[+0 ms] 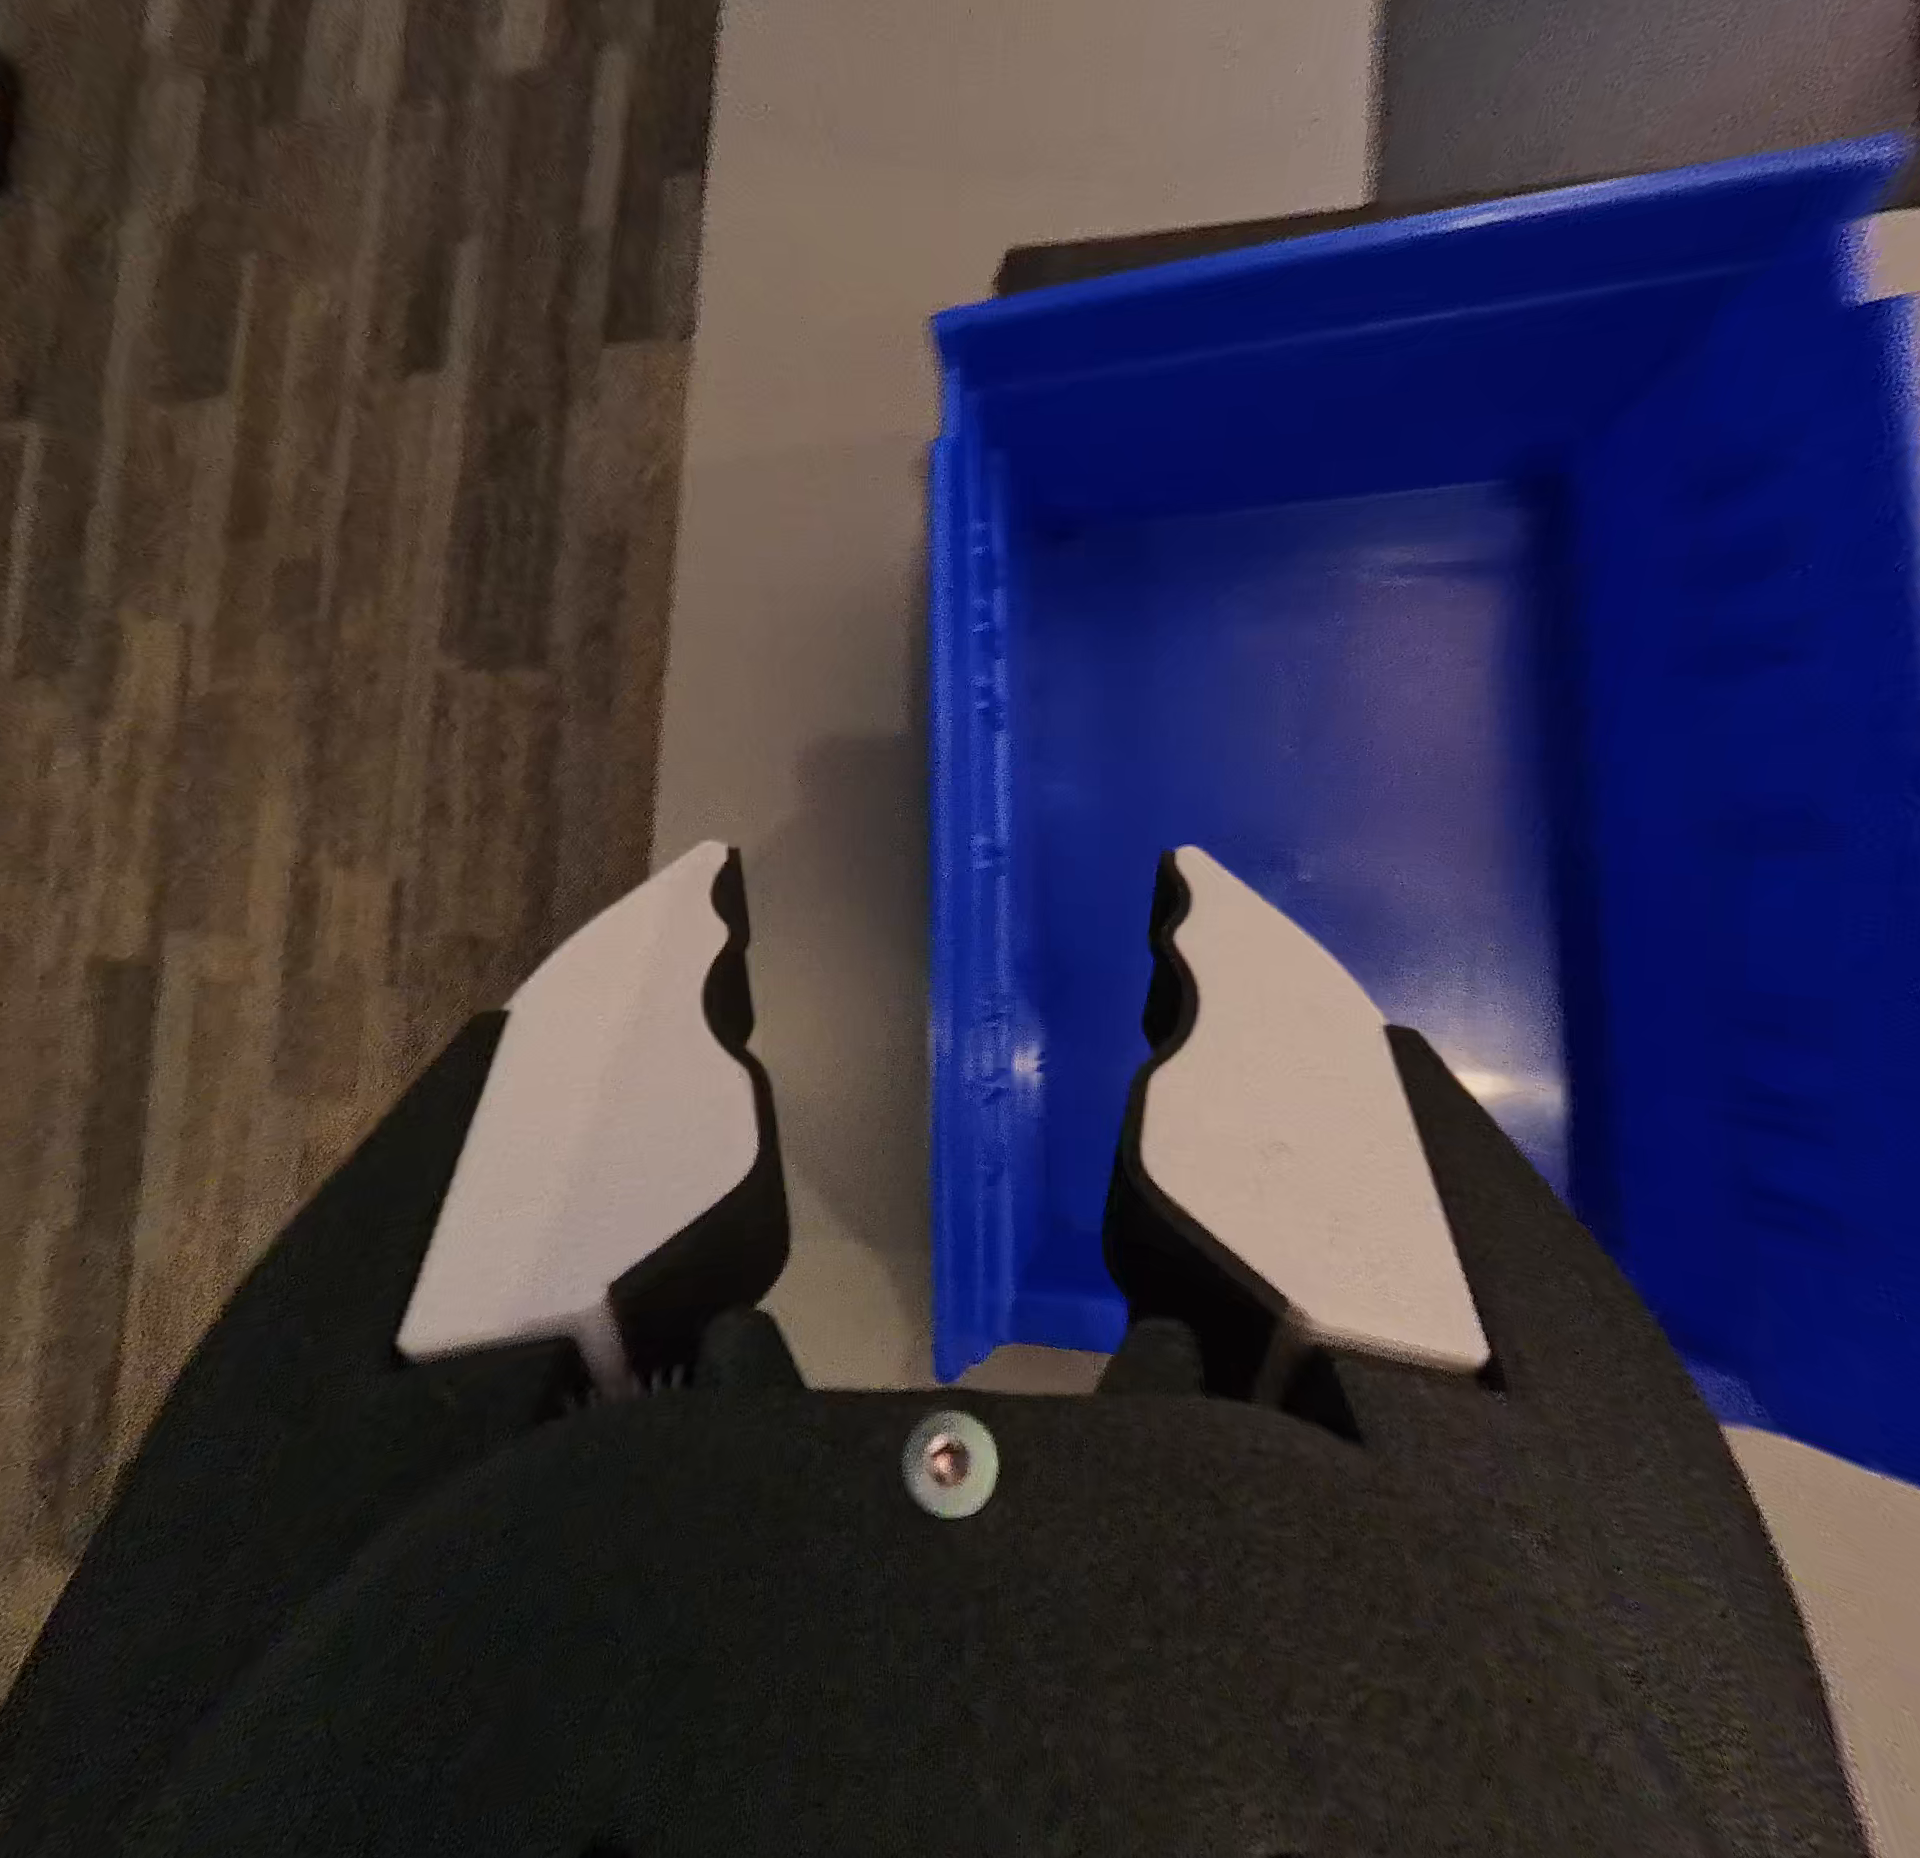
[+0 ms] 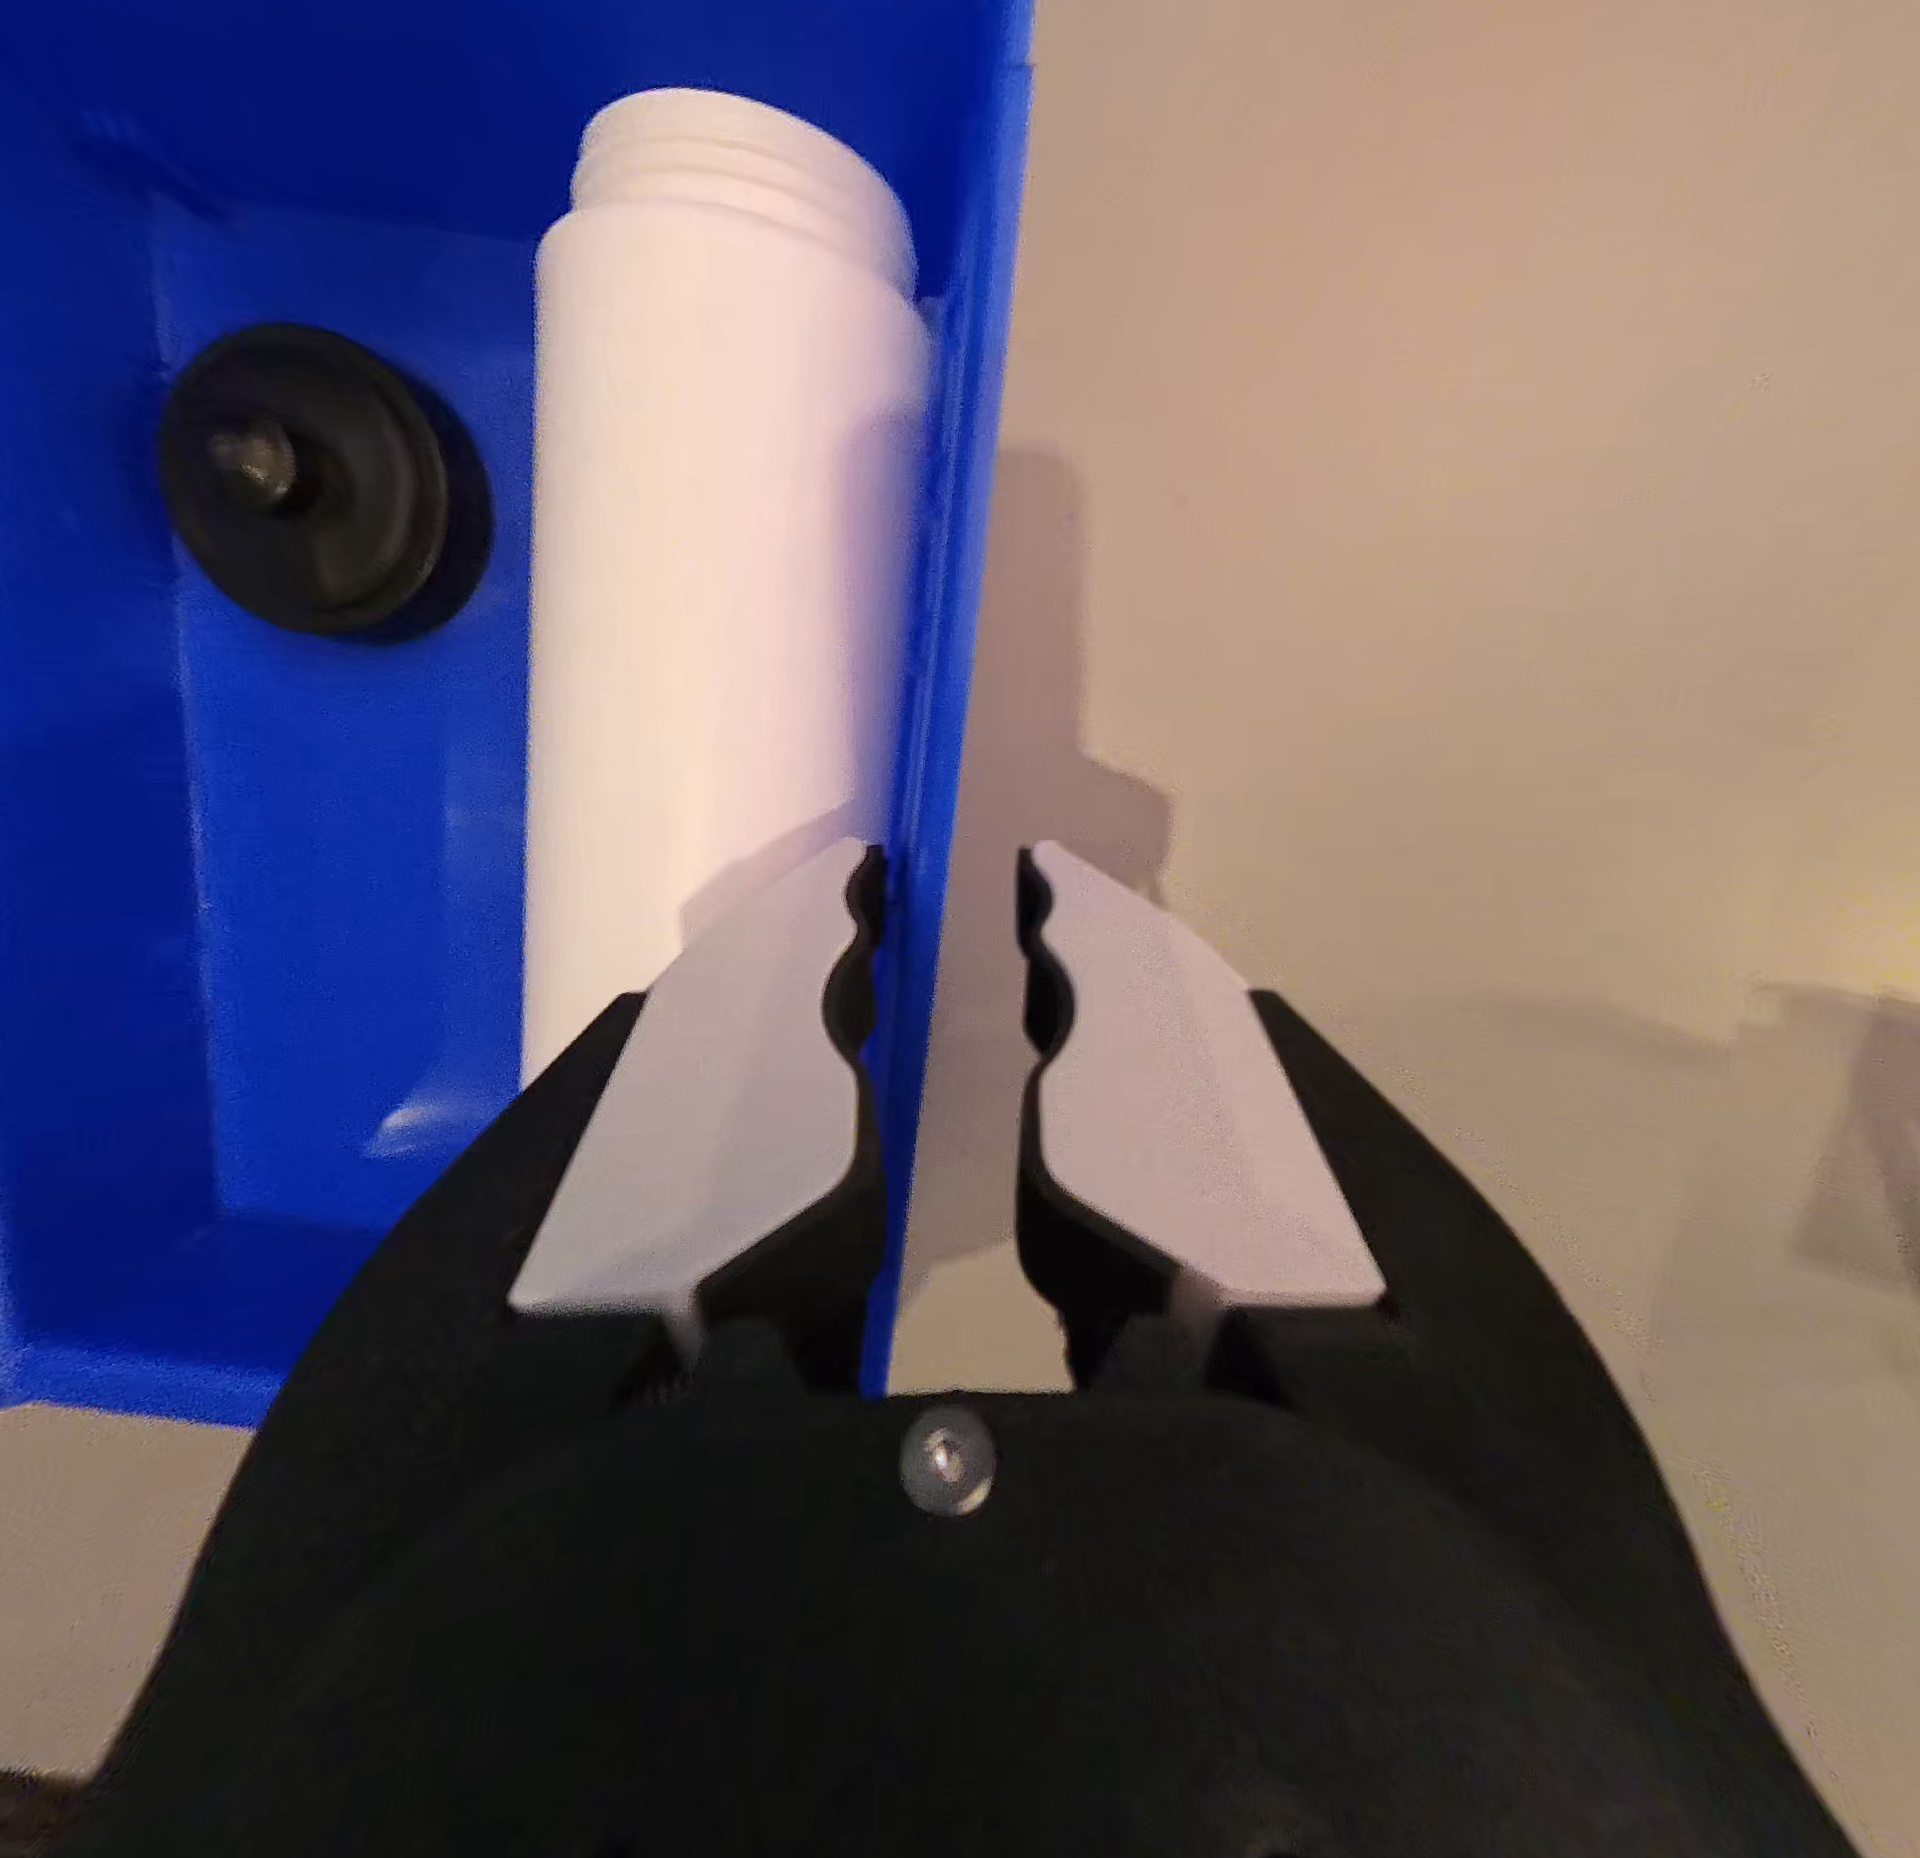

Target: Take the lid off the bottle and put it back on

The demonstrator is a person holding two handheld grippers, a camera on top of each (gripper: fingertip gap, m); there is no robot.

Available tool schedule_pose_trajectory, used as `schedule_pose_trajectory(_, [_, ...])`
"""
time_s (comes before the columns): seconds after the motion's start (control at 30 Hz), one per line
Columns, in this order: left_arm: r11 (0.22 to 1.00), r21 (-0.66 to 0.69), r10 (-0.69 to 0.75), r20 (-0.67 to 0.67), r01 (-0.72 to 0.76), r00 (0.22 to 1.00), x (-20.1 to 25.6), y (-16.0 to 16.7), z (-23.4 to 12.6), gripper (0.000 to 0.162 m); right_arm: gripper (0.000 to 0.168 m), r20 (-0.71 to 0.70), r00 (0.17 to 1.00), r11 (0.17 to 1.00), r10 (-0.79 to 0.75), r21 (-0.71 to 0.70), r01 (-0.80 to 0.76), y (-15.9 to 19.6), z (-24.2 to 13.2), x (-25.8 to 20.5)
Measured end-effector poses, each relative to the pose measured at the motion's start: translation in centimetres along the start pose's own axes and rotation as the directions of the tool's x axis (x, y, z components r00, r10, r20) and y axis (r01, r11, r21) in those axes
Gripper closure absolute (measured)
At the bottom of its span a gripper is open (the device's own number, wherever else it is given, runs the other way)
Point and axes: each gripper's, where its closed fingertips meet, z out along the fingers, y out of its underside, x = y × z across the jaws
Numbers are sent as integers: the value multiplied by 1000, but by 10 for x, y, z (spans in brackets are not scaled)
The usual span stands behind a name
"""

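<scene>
Overhead, the left gripper (image 1: 951, 858) hangs spread over the blue bin's (image 1: 1714, 769) left wall. Right gripper (image 2: 951, 852), slightly parted and empty, straddles the bin's right wall (image 2: 935, 665); inside lie the uncapped white bottle (image 2: 717, 561) and black lid (image 2: 322, 478), apart.

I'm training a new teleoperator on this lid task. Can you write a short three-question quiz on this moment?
1. True or false: the white bottle stands upright on the table.
2. Where is the black lid? A) screwed on the bottle B) lying in the blue bin beside the bottle C) held in the right gripper
3. Fill in: the left gripper is open and holds ____.

Key
1. False: it lies on its side in the bin, along the wall, threaded neck bare.
2. B
3. nothing
</scene>
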Motion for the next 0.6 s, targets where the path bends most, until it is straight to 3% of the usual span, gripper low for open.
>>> schedule_pose_trajectory(0.07, [998,-57,11,53,-8,999,-11,8,13,92,159,53,998,1000,19,-12,-19,1,2,-8])
schedule_pose_trajectory(0.2, [990,-137,29,-2,-29,1000,-1,19,32,95,160,68,996,998,56,-21,-55,2,3,-8])
schedule_pose_trajectory(0.47, [942,-335,16,48,1,999,-18,54,64,101,160,86,993,990,82,-123,-71,16,18,-10])
schedule_pose_trajectory(0.53, [913,-408,-12,14,17,1000,-19,70,73,100,160,84,992,989,91,-128,-80,16,18,-10])
schedule_pose_trajectory(0.6, [898,-438,-69,-58,37,996,-11,77,80,109,160,78,992,987,99,-134,-88,16,18,-11])
